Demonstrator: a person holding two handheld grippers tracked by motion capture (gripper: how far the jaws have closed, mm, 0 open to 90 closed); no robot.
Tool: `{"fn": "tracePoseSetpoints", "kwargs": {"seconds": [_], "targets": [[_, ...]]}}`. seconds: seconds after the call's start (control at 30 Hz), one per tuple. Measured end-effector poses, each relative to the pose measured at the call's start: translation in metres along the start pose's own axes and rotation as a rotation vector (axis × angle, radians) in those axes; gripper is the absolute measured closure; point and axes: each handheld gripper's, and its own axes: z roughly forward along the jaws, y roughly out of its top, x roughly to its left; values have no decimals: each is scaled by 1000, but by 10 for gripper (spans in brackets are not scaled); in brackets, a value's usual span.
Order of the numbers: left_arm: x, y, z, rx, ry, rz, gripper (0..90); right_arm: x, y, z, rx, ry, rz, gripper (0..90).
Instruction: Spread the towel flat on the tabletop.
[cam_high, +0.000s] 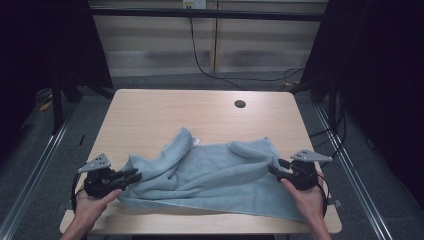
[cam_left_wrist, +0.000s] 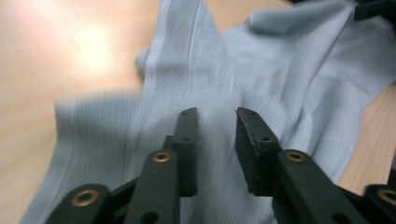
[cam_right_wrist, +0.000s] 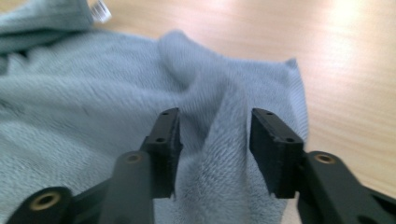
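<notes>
Item: grey-blue towel (cam_high: 215, 177), lying rumpled across the near half of the tabletop (cam_high: 150, 112).

You are holding the left tongs (cam_high: 134, 176) at the towel's left edge and the right tongs (cam_high: 273, 169) at its right edge, both pointing inward. In the left gripper view your left tongs are standing partly open over ribbed cloth, pads gripping nothing. In the right gripper view your right tongs are standing open either side of a raised fold, pads clear of it. The towel's far left corner is lying folded over, its white tag (cam_right_wrist: 99, 9) showing. A round hole (cam_high: 240, 104) is sitting in the tabletop beyond.
</notes>
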Motion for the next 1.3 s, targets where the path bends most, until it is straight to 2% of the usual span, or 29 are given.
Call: {"fn": "tracePoseSetpoints", "kwargs": {"seconds": [0.07, 0.1, 0.13, 0.17, 0.23, 0.27, 0.3, 0.33, 0.37, 0.43, 0.47, 0.5, 0.53, 0.57, 0.6, 0.63, 0.67, 0.7, 0.73, 0.77, 0.8, 0.9, 0.97, 1.0, 1.1, 1.17, 1.27, 1.3], "targets": [[-4, 12, 1, -20, -26, 19, 625, 2, 6, -10, -51, 19, 8, 479], [-5, 17, 2, -21, -27, 34, 625, 2, 6, -10, -51, 19, 8, 479], [-8, 24, 5, -25, -31, 43, 590, 7, 8, -12, -64, 47, -1, 493], [-8, 30, 9, -28, -31, 42, 590, 7, 8, -12, -64, 47, -1, 493], [-7, 39, 23, -1, -59, 33, 559, 17, 8, -8, -61, 84, -29, 551], [-8, 42, 33, 19, -72, 45, 541, 20, 7, -6, -56, 96, -36, 587], [-8, 44, 44, 48, -69, 60, 515, 28, 4, 1, -54, 149, -37, 650], [-7, 45, 56, 78, -61, 71, 515, 28, 4, 1, -54, 149, -37, 650], [-6, 44, 68, 99, -59, 69, 495, 32, 2, 7, -27, 172, -39, 655], [-7, 42, 85, 119, -31, 85, 408, 41, -3, 18, 34, 166, -85, 650], [-8, 39, 93, 140, -25, 100, 376, 47, -8, 28, 76, 211, -93, 582], [-8, 38, 97, 155, -11, 109, 376, 47, -8, 28, 76, 211, -93, 582], [-6, 35, 102, 176, 11, 117, 350, 48, -11, 31, 89, 216, -101, 547], [-1, 31, 107, 204, 26, 109, 332, 51, -13, 34, 107, 218, -104, 495], [2, 29, 110, 216, 40, 96, 334, 53, -15, 38, 133, 214, -113, 463], [12, 21, 112, 253, 82, 83, 412, 55, -19, 41, 149, 215, -114, 428], [12, 21, 112, 253, 82, 83, 534, 55, -19, 41, 149, 215, -114, 428], [14, 17, 112, 265, 116, 95, 534, 56, -20, 41, 155, 213, -111, 411], [18, 14, 111, 261, 121, 94, 601, 57, -23, 40, 171, 215, -108, 397], [22, 13, 107, 246, 120, 75, 669, 59, -26, 38, 183, 214, -116, 394], [23, 13, 104, 245, 143, 80, 724, 61, -32, 35, 194, 190, -130, 387], [28, 9, 98, 235, 120, 52, 748, 55, -49, 34, 207, 145, -112, 370], [29, 5, 94, 219, 88, 24, 748, 55, -50, 35, 190, 147, -121, 369], [28, 3, 93, 218, 76, 6, 746, 57, -48, 39, 187, 121, -156, 390], [24, -1, 87, 201, 66, 4, 741, 59, -45, 45, 186, 101, -161, 418], [23, -3, 83, 191, 37, -14, 739, 57, -39, 51, 185, 96, -167, 522], [21, -5, 77, 185, 21, -27, 742, 49, -31, 60, 182, 99, -161, 789], [20, -5, 76, 185, 6, -27, 748, 43, -26, 66, 186, 104, -145, 827]]}}
